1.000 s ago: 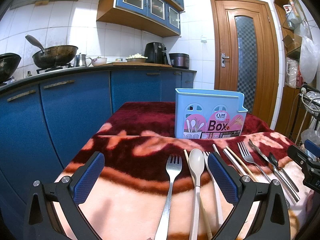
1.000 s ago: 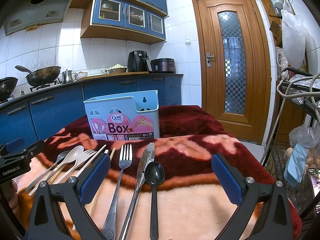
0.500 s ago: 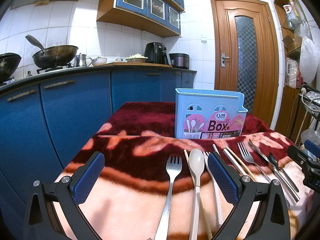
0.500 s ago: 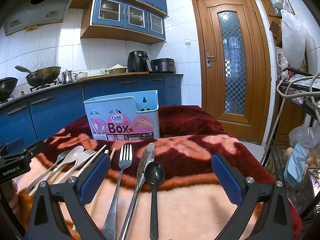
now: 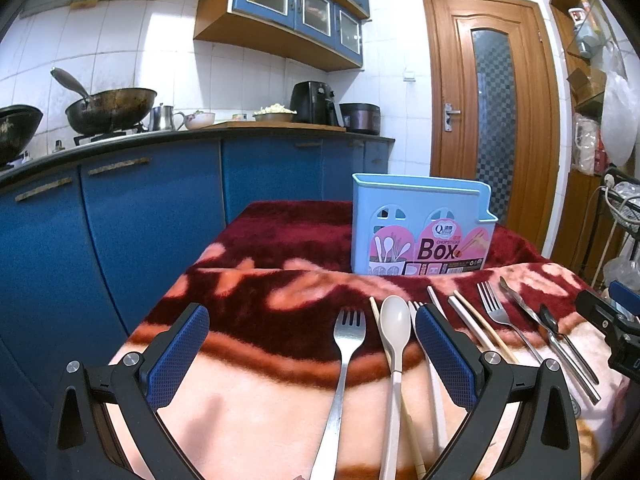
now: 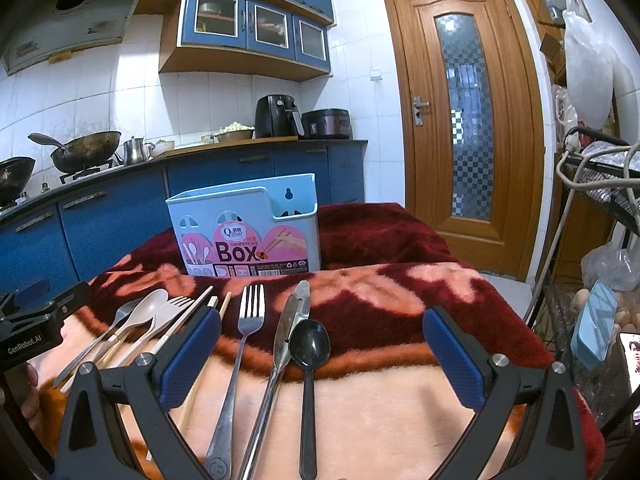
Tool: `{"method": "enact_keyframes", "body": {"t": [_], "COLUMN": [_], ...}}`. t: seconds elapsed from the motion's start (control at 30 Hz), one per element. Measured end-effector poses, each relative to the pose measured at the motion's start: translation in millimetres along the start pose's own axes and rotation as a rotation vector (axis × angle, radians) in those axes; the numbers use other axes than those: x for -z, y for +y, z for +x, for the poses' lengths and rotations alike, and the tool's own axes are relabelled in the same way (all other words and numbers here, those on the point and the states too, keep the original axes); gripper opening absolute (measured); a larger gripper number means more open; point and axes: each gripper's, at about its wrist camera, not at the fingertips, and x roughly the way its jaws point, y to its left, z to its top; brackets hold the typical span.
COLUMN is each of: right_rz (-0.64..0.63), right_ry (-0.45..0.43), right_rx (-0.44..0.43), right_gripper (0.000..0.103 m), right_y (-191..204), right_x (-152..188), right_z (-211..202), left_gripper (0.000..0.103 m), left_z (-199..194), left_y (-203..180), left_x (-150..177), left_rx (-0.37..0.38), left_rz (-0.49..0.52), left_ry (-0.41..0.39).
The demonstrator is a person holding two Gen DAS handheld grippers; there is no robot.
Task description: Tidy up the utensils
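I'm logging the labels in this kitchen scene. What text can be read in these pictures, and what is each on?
"Box": pink label of the blue utensil holder.
"CHOPSTICKS": same label, small, above "Box".
"GenRobot.AI": side of the left hand-held gripper, seen from the right wrist.
The brand mark atop the label and the fine print along its bottom are too small to read.

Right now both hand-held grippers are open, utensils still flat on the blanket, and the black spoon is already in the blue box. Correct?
Not quite. The black spoon is not in the blue box; the right wrist view shows it lying on the blanket beside the knife. The rest holds: the left hand-held gripper and right hand-held gripper are open, and the utensils lie flat.
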Motion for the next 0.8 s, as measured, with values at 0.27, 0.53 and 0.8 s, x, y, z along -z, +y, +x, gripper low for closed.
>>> {"method": "enact_keyframes", "body": {"t": [0.27,0.53,0.8], "right_rz": [0.000,-0.027,-0.060], "right_ry": [0.148,0.310,0.518], "right_rx": [-0.037,-0.033,-0.021], "right_gripper": [0.103,0.103,0.103], "right_y": [-4.5,-4.9,-11.4], "right_x": [-10.6,-27.3,-35.8], "right_z": [7.7,9.0,24.4], "left_gripper": [0.102,0.102,0.102], "left_z": [6.0,5.9,33.8], "left_y": [3.1,5.8,13.4], "left_x": [-6.8,-20.0,-28.3], "left_rx": [0.023,-0.006,0.033], "left_rz": [0.016,0.065,0.122], "left_ry": [0.080,0.162,0.387]}}
